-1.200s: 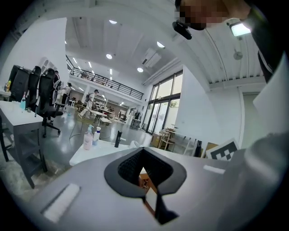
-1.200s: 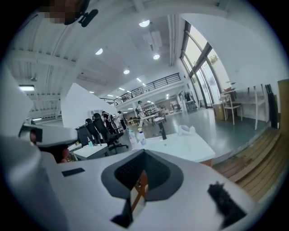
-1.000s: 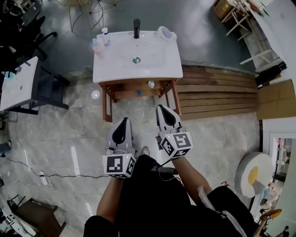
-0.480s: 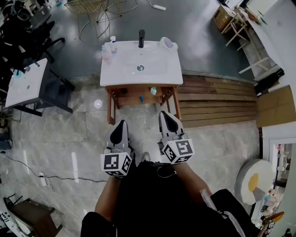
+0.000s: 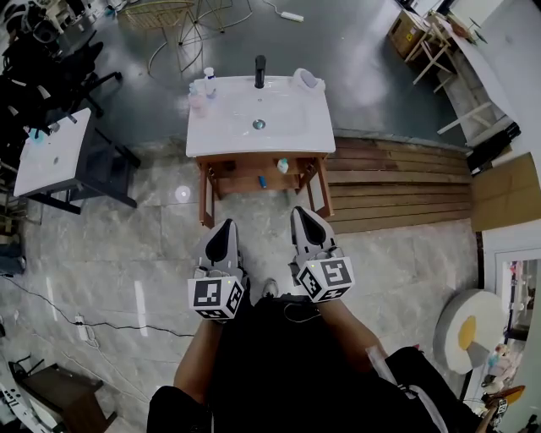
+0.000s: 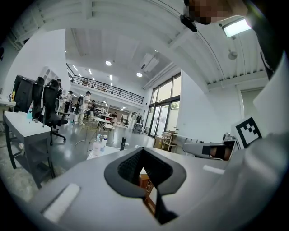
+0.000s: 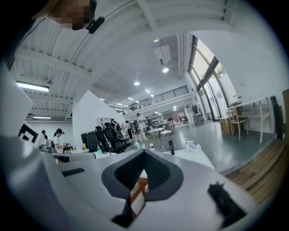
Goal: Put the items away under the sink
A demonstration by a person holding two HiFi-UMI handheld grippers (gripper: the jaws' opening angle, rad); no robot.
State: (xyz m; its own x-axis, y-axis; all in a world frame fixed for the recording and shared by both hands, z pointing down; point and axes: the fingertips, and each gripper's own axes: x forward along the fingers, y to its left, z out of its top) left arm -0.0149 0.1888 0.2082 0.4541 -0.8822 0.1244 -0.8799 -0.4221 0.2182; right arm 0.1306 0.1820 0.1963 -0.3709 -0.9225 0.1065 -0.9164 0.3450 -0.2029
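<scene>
The white sink top (image 5: pixel 292 135) stands on a wooden frame ahead of me, with a black faucet (image 5: pixel 260 72) at its back edge. Two bottles (image 5: pixel 203 89) stand on its left corner, and a white dish-like item (image 5: pixel 308 80) sits at its right. On the wooden shelf (image 5: pixel 232 173) under the sink are a small white bottle (image 5: pixel 283 166) and a blue item (image 5: pixel 262 181). My left gripper (image 5: pixel 224 227) and right gripper (image 5: pixel 302 213) hang side by side over the floor, short of the sink, both shut and empty. The faucet (image 7: pixel 171 147) shows small beyond the right gripper (image 7: pixel 143 155).
A white side table (image 5: pixel 46 152) with a dark frame stands to the left. Wooden decking (image 5: pixel 397 182) runs to the right of the sink. Black office chairs (image 5: pixel 42 59) crowd the far left. A cable (image 5: pixel 110 321) lies on the tiled floor, and a wire rack (image 5: pixel 169 13) stands behind the sink.
The view has pulled back a little, so the sink looks smaller and lower in the frame. Both grippers stay shut and side by side.
</scene>
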